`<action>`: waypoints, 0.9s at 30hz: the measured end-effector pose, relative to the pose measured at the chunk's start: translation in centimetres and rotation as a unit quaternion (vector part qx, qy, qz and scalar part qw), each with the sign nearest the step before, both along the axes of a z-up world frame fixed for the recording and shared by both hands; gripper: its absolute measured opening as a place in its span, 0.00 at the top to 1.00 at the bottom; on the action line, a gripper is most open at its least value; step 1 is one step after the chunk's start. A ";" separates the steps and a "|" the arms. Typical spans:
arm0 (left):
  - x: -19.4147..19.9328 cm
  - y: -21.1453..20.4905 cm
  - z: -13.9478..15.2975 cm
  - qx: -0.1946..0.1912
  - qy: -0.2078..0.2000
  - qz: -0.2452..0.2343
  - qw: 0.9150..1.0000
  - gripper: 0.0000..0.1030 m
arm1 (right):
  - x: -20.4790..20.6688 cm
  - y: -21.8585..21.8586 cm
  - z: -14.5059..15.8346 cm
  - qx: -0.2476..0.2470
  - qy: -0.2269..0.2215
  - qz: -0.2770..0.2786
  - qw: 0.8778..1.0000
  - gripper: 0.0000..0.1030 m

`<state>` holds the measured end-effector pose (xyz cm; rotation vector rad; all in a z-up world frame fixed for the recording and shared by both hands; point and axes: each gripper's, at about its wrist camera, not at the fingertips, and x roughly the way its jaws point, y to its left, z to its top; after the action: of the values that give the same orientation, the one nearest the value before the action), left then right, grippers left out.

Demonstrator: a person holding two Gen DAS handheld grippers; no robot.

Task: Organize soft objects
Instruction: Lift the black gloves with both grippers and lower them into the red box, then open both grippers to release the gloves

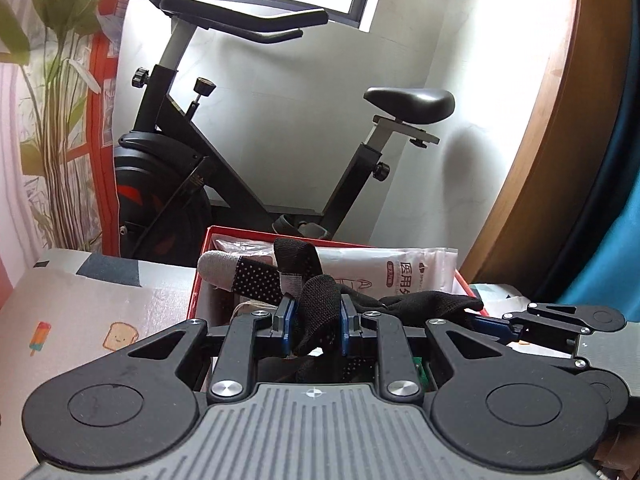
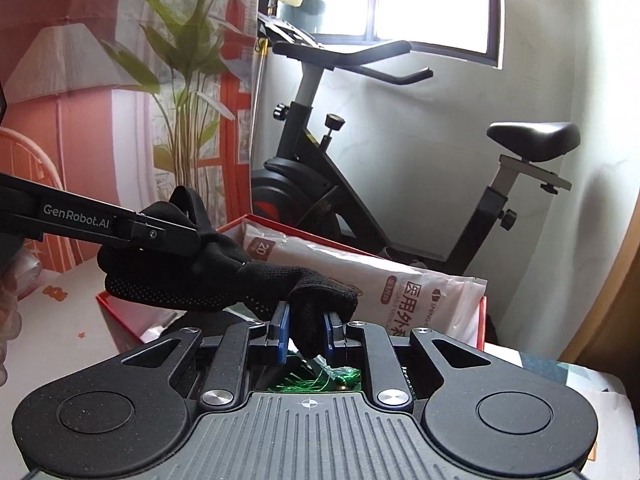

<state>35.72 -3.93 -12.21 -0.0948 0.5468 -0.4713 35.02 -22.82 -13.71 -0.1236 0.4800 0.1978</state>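
A black knit glove with grip dots and grey fingertips (image 1: 316,300) is held between both grippers above a red box (image 1: 199,276). My left gripper (image 1: 315,320) is shut on the glove's finger end; one grey-tipped finger (image 1: 218,269) sticks out left. My right gripper (image 2: 306,330) is shut on the other end of the glove (image 2: 224,280); it also shows at the right of the left wrist view (image 1: 496,326). In the right wrist view the left gripper's arm (image 2: 100,222) reaches in from the left onto the glove.
The red box (image 2: 120,312) holds a white plastic packet with printed text (image 2: 372,280) and green wires (image 2: 320,380). It sits on a patterned cloth (image 1: 88,312). Behind stand an exercise bike (image 1: 248,152), a printed curtain (image 1: 52,120) and a wooden frame (image 1: 552,120).
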 end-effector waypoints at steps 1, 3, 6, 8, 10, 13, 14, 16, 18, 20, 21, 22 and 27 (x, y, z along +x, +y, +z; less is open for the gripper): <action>0.7 -0.4 -0.1 0.008 0.001 -0.003 1.000 0.78 | 0.8 -0.3 -0.3 0.001 0.007 -0.005 1.000 0.86; 1.8 -1.0 -0.5 0.020 0.001 -0.007 1.000 0.78 | 2.5 -0.9 -0.9 0.009 0.025 -0.011 1.000 0.86; 3.2 -1.9 -1.3 0.033 0.011 -0.006 0.999 0.78 | 4.1 -1.6 -1.6 0.018 0.046 -0.020 0.999 0.86; 3.8 -2.5 -1.9 0.043 0.017 -0.006 0.999 0.78 | 4.9 -1.8 -2.0 0.014 0.056 -0.025 0.998 0.86; 4.6 -3.1 -2.3 0.055 0.021 -0.015 0.998 0.77 | 5.5 -2.1 -2.5 0.011 0.067 -0.031 0.997 0.87; 5.0 -3.4 -2.8 0.080 0.014 -0.024 0.996 0.72 | 6.2 -2.5 -3.1 0.012 0.084 -0.047 0.995 0.87; 4.9 -3.3 -2.9 0.086 0.008 -0.023 0.996 0.67 | 6.2 -2.6 -3.3 0.009 0.087 -0.052 0.995 0.87; 4.5 -2.9 -2.7 0.099 -0.004 -0.015 0.995 0.58 | 6.3 -2.8 -3.9 0.003 0.096 -0.062 0.993 0.87; 4.0 -2.3 -2.3 0.097 -0.012 -0.011 0.995 0.45 | 6.4 -3.2 -4.3 0.008 0.102 -0.074 0.992 0.86; 3.3 -1.8 -1.4 0.088 -0.022 -0.008 0.996 0.34 | 6.1 -3.4 -4.4 0.013 0.104 -0.085 0.991 0.82; 2.8 -1.4 -0.9 0.080 -0.027 -0.009 0.996 0.24 | 5.9 -3.4 -4.3 0.011 0.103 -0.086 0.991 0.79; 2.4 -1.1 -0.5 0.073 -0.030 -0.008 0.997 0.18 | 5.6 -3.3 -4.1 0.007 0.101 -0.086 0.991 0.77; -0.4 0.1 2.3 0.055 -0.042 0.019 0.997 0.00 | 3.3 -3.3 -2.2 0.012 0.086 -0.091 0.992 0.51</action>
<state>35.28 -3.82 -9.87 0.0193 0.4864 -0.4051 38.35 -26.15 -15.95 -0.0387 0.6563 0.0343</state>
